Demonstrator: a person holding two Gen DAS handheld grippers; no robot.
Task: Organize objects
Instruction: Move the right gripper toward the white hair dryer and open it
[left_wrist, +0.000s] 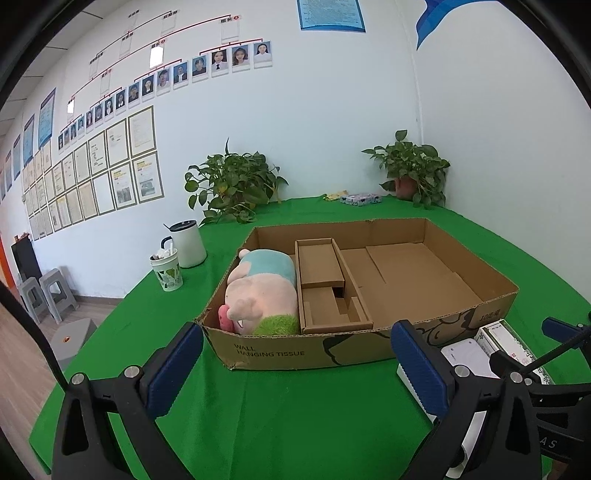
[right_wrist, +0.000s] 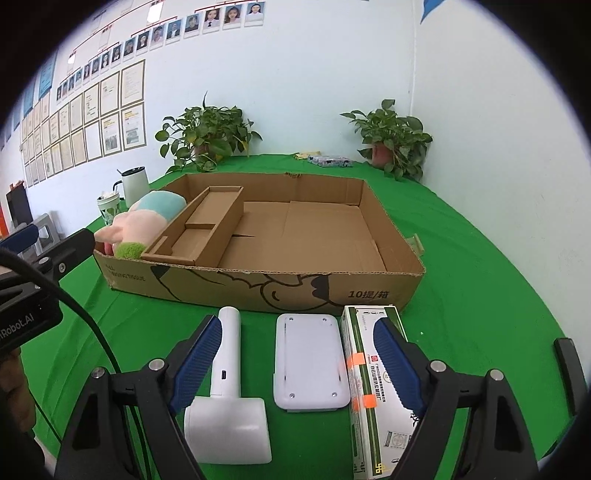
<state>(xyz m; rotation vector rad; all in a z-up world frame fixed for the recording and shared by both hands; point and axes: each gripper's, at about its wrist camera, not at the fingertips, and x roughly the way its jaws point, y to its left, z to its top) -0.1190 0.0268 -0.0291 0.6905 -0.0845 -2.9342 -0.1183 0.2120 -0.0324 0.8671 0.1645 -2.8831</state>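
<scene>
Right gripper (right_wrist: 297, 365): tilted downward over bench (right_wrist: 480, 266) front edge, fingers wide apart, empty, above white pad (right_wrist: 310, 362). Left gripper (left_wrist: 295, 369): tilted downward, fingers apart, empty, facing cardboard box (left_wrist: 295, 350).

The cardboard box (right_wrist: 280, 284) is matt brown corrugated board with a rough torn rim, and the plush toy (left_wrist: 264, 291) inside it is soft, fuzzy fabric. In front of the box, the white handheld device (right_wrist: 229, 406) and the flat white case (right_wrist: 310, 363) look like smooth, slightly glossy plastic, while the carton (right_wrist: 364, 398) beside them is printed paperboard with a faint sheen. The green tablecloth (right_wrist: 480, 295) is matt felt-like cloth, and the gripper pads (right_wrist: 397, 363) are ribbed blue rubbery material on matt black plastic arms.
</scene>
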